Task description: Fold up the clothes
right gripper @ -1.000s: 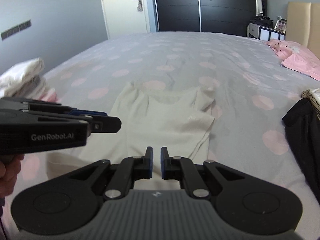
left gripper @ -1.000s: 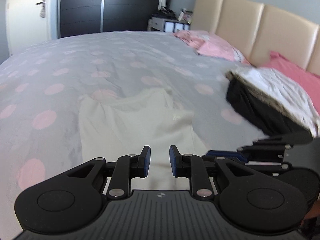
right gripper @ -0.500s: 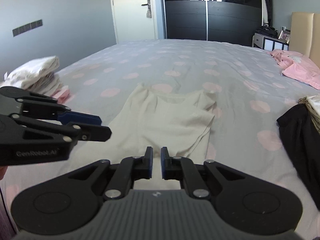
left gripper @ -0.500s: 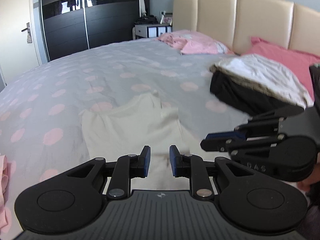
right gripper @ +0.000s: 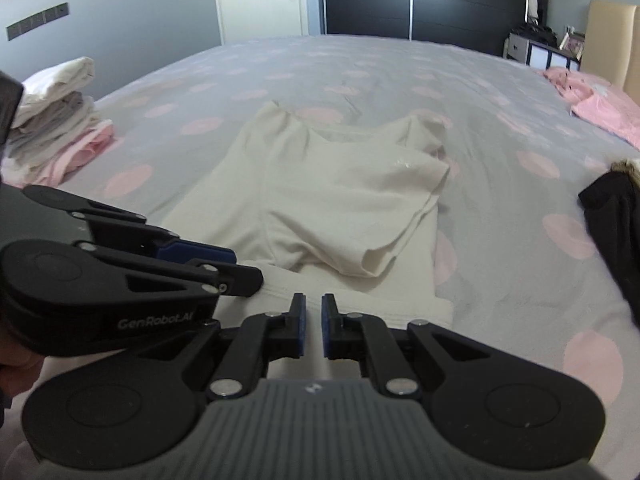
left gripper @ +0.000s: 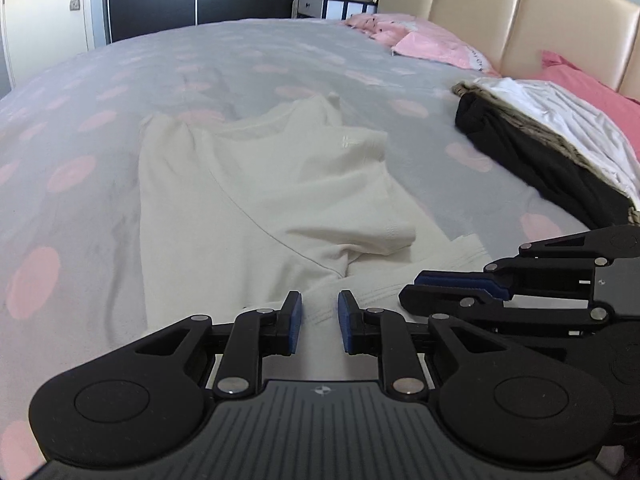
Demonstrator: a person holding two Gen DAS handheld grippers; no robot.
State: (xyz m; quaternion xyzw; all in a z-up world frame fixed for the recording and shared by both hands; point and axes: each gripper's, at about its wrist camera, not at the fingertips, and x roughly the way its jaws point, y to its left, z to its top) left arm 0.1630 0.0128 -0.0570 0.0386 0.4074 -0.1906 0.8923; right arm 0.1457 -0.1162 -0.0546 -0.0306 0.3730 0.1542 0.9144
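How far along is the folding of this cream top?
Done: a folded stack sits at the bed's edge, and the cream top lies spread with one side folded in. In hand: nothing; left gripper and right gripper hover at its hem. Left: the remaining folds.

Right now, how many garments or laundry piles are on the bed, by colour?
Cream top, laid flat: 1
Dark pile with white on top: 1
White, grey and pink folded stack: 1
Pink clothes by the headboard: 1
Total: 4
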